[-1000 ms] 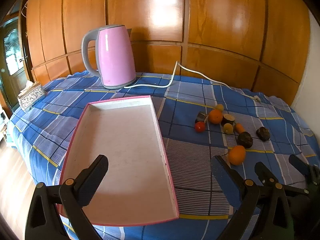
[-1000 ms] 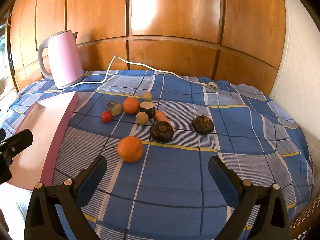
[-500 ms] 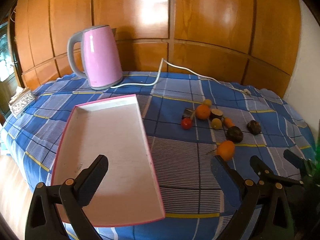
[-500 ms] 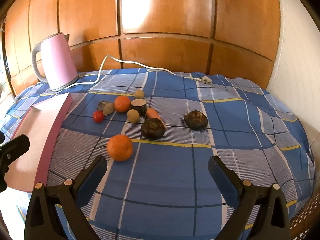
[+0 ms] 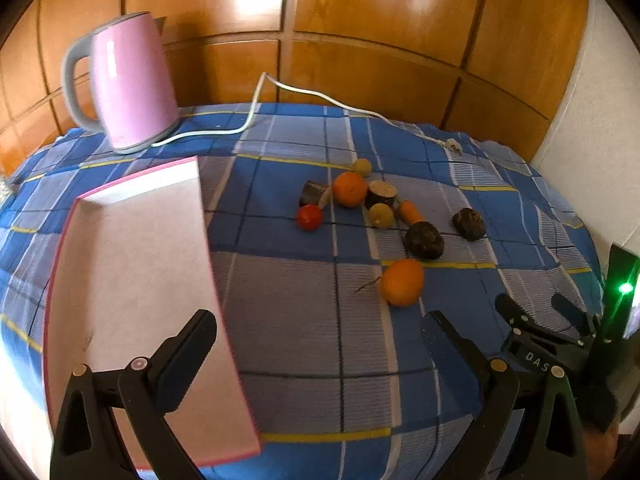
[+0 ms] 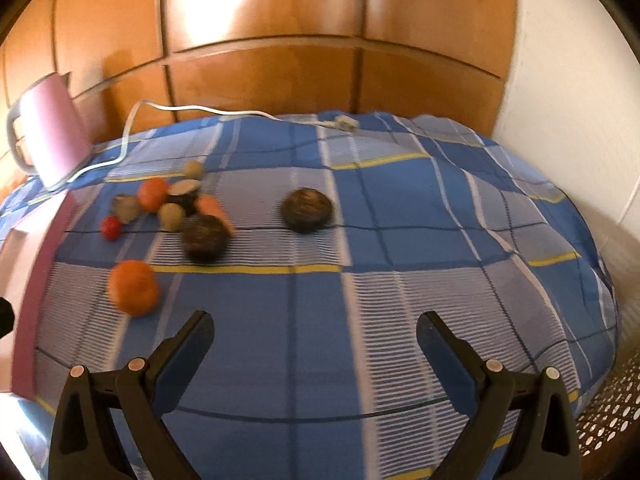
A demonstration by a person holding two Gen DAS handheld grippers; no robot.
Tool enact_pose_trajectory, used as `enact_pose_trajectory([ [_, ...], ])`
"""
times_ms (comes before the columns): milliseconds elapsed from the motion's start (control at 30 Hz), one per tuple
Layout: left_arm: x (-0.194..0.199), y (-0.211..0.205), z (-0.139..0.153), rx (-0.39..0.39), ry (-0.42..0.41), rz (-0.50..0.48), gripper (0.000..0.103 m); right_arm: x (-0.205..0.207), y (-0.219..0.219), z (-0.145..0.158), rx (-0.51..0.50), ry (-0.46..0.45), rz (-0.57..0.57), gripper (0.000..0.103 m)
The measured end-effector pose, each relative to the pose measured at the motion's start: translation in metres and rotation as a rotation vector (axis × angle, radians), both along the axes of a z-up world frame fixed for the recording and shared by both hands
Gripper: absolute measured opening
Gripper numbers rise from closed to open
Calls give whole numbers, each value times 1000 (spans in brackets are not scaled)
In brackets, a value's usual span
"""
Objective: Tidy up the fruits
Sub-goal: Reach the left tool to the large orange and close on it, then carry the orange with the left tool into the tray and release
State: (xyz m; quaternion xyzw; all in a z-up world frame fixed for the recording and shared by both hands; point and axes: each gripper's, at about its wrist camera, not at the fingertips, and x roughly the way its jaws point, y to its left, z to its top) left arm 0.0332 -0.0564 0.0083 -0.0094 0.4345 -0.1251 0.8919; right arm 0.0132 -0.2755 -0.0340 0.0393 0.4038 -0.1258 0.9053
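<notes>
Several fruits lie loose on the blue checked cloth: a near orange, a far orange, a red tomato, a dark round fruit, and another dark fruit set apart to the right. An empty pink-rimmed tray lies to their left. My left gripper is open and empty, near the tray's right edge. My right gripper is open and empty, short of the fruits; it also shows in the left wrist view.
A pink kettle stands at the back left, its white cord trailing across the cloth to a plug. Wood panelling runs behind. The table edge falls away at right, by a white wall.
Both views have swung right: the fruits and tray sit further left in each. The right view is now blurred from motion. Both grippers stay open.
</notes>
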Motion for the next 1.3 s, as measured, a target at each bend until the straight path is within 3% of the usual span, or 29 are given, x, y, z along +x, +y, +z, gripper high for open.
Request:
enact_pose_trajectory([
  [100,11,-6,-1,-47,30,-44,103,0,-15,-6,4,23,-37,103],
  [233,21,-22,-5,-17,18,-83,103,0,-24,-15,8,53,-51,103],
  [500,41,-51,-28,49,107,-173,103,2,-27,-26,22,82,-43,103],
  [567,42,-58,-30,74,100,-182,98,2,-26,-28,24,86,-37,103],
  [633,45,-64,-33,86,93,-188,81,3,-26,-28,28,84,-35,103],
  [833,58,-77,-49,108,125,-210,64,6,-27,-30,41,82,-30,103],
  [867,59,-80,-51,101,131,-223,61,6,-28,-31,44,81,-30,103],
  [933,59,-84,-56,77,143,-253,44,5,-27,-31,43,79,-28,103],
  [1000,56,-85,-56,48,148,-271,36,5,-28,-32,47,77,-27,103],
  [1067,51,-84,-54,46,134,-274,35,5,-28,-33,52,72,-26,103],
  [1300,36,-46,-31,-80,120,-214,35,5,-29,-34,62,62,-23,103],
])
